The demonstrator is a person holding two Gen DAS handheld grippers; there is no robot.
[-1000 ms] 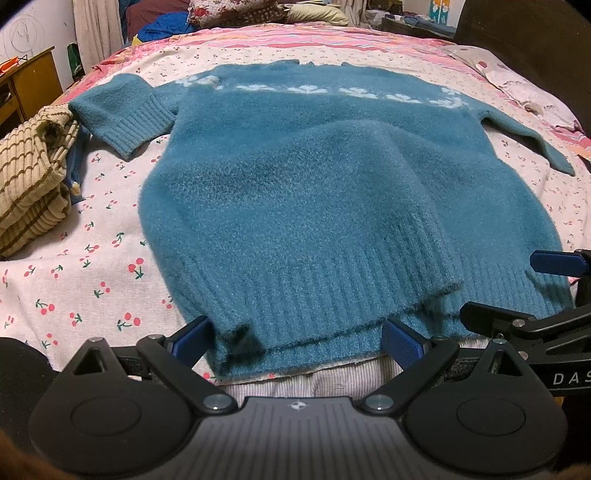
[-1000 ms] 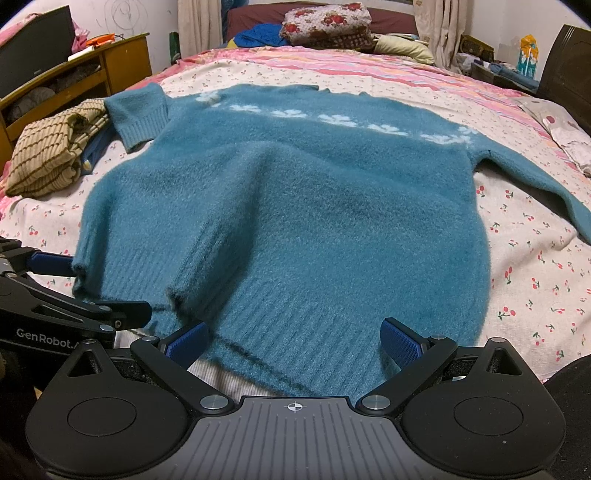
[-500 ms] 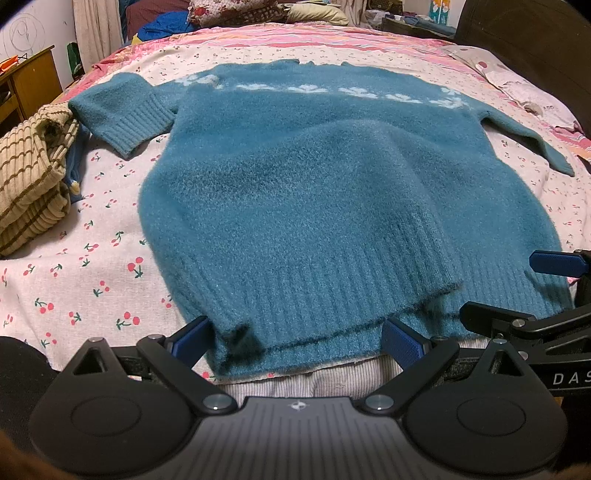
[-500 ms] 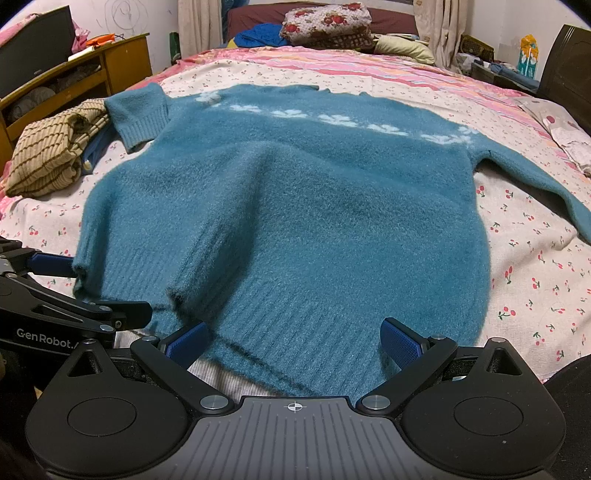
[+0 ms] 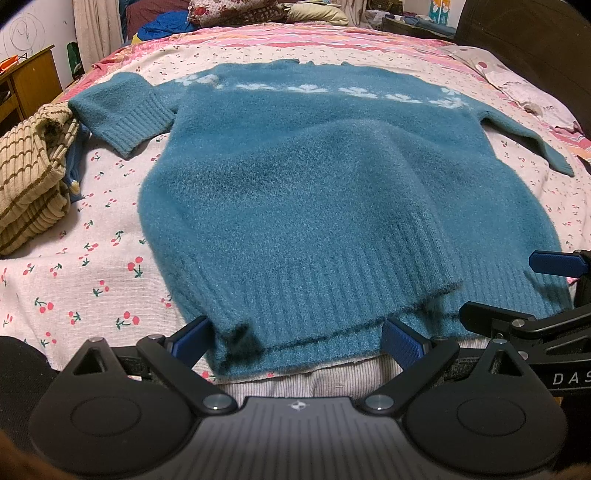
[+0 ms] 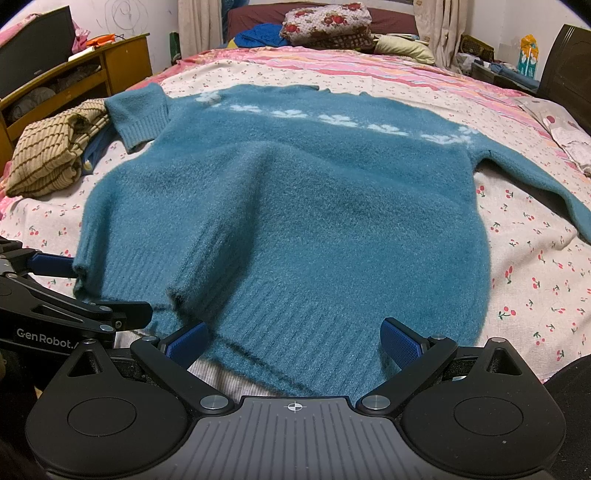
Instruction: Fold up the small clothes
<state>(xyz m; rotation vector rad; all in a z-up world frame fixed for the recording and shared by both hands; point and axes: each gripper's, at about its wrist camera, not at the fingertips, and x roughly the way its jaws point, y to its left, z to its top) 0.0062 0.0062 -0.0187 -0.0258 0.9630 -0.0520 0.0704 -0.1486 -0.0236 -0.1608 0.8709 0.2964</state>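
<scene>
A fluffy teal sweater [image 5: 314,177] with a white flower band lies spread on the cherry-print bed sheet [image 5: 74,288], its ribbed hem nearest me; it also shows in the right wrist view [image 6: 295,206]. My left gripper [image 5: 295,341] is open, its blue pads either side of the hem's left part. My right gripper [image 6: 293,341] is open at the hem's right part. Each gripper shows in the other's view: the right gripper [image 5: 535,295] at the right edge, the left gripper [image 6: 55,288] at the left edge. A grey-striped layer [image 5: 332,380] peeks from under the hem.
A folded tan striped garment [image 5: 29,184] lies on the bed left of the sweater, over something blue. A wooden desk [image 6: 92,70] stands at the far left. Pillows and bedding [image 6: 325,26] pile at the bed's head. A dark headboard [image 5: 535,48] is at the right.
</scene>
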